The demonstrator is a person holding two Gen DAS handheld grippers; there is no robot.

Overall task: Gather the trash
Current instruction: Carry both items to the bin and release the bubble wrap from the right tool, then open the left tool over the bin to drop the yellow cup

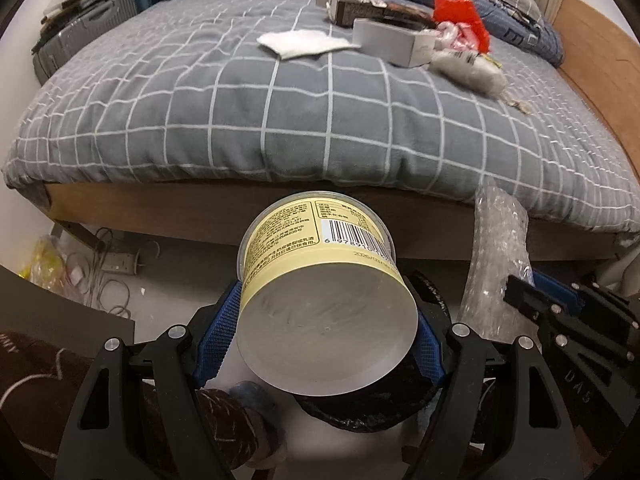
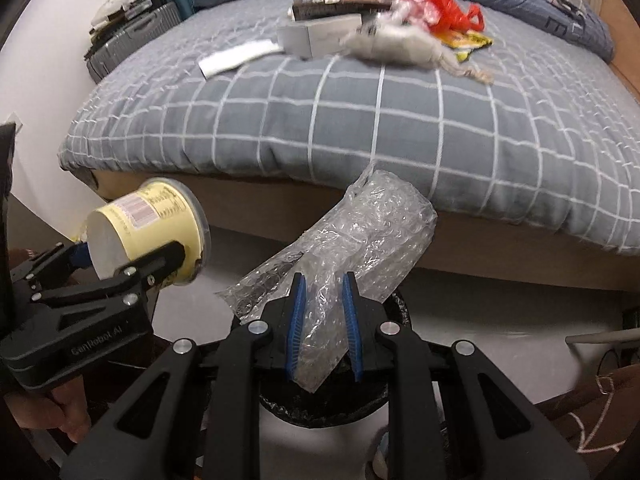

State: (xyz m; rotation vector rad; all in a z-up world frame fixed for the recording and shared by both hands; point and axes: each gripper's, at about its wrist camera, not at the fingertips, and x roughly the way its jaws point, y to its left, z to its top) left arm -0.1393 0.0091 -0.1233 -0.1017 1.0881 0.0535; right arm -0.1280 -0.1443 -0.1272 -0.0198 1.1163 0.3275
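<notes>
- The left gripper [image 1: 326, 312] is clenched across the sides of a pale yellow plastic tub with a printed label and barcode [image 1: 320, 264], its blue pads pressing on opposite walls.
- The tub lies tilted: its flat whitish base faces back toward the left wrist camera, its rimmed mouth points away toward the bed, so its axis runs along the fingers.
- The right gripper [image 2: 325, 328] is nipped tight on a crumpled sheet of clear bubble wrap [image 2: 360, 240]; the sheet's long axis slants up and to the right from the jaws.
- Both pieces hang above a round bin lined with a black bag [image 2: 376, 402] on the pale floor, just in front of the bed.
- On the grey checked bedcover [image 1: 280, 120] lie a white tissue [image 1: 304, 43], a grey box [image 1: 394, 42] and a red plastic bag [image 1: 464, 14].
</notes>
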